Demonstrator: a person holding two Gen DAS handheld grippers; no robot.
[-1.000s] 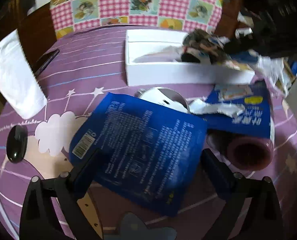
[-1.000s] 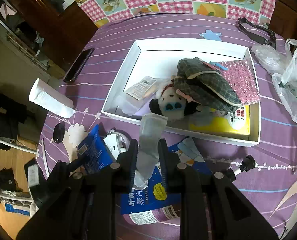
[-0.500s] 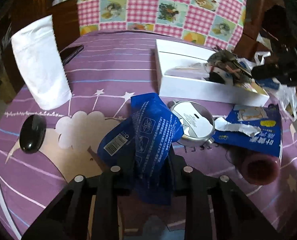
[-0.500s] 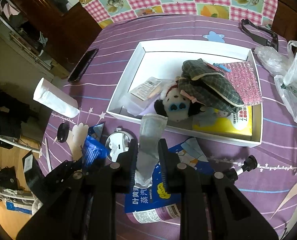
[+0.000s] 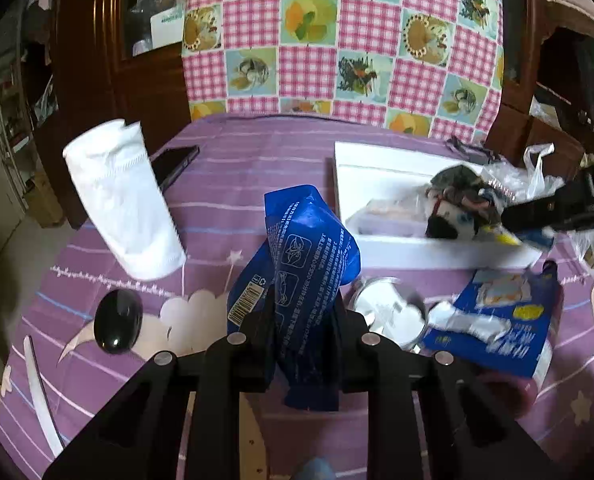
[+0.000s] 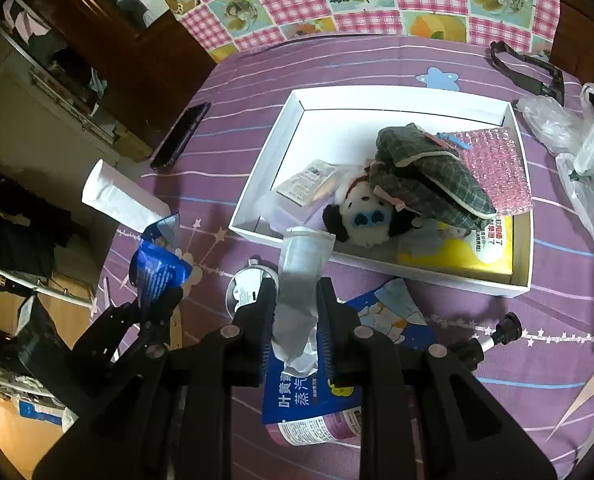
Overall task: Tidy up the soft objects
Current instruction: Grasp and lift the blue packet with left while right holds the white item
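Observation:
My left gripper (image 5: 303, 320) is shut on a crumpled blue plastic packet (image 5: 309, 256), held upright above the purple tablecloth. The same packet (image 6: 157, 272) shows at the left of the right wrist view. My right gripper (image 6: 297, 320) is shut on a silvery foil pouch (image 6: 303, 276), just in front of the white box (image 6: 377, 94). Inside the box lie a panda plush (image 6: 361, 220), a plaid cloth (image 6: 429, 176), pink bubble wrap (image 6: 497, 160) and a yellow packet (image 6: 457, 258). In the left wrist view the box (image 5: 417, 256) stands to the right, beyond the blue packet.
A white rolled cloth (image 5: 121, 200), a black phone (image 5: 173, 164) and a black oval object (image 5: 117, 322) lie to the left. A round metal tin (image 5: 389, 312) and a blue printed pack (image 5: 497, 328) sit near the box. Plastic bags (image 6: 585, 152) crowd the right edge.
The left gripper's jaws closed on the blue packet, which lay flat, and lifted it so it stands folded upright. The right gripper stayed put with the foil pouch.

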